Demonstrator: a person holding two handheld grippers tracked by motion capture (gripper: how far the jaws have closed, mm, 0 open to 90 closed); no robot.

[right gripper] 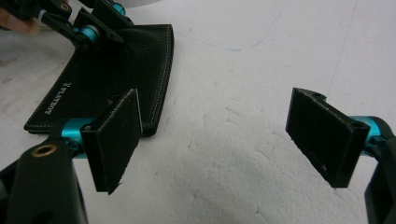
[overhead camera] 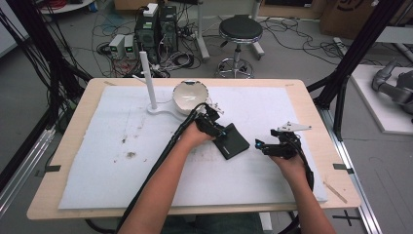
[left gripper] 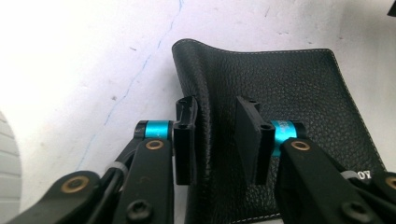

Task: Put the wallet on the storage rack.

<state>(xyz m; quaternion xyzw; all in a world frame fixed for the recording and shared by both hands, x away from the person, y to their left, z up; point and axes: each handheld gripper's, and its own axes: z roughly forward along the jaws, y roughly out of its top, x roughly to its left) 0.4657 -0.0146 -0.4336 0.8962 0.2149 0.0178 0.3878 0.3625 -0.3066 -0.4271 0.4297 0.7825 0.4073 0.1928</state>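
Left hand-held gripper (left gripper: 215, 140): nearly closed, pinching up a ridge of the wallet (left gripper: 280, 88) cover, probably to lift it open.
Right hand-held gripper (right gripper: 229, 140): wide open, holding nothing, wallet just left of it.

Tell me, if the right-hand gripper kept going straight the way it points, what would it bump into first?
Probably just the white foam mat: the right gripper has open jaws over bare mat. The black leather wallet lies off to one side, though depth is unclear.
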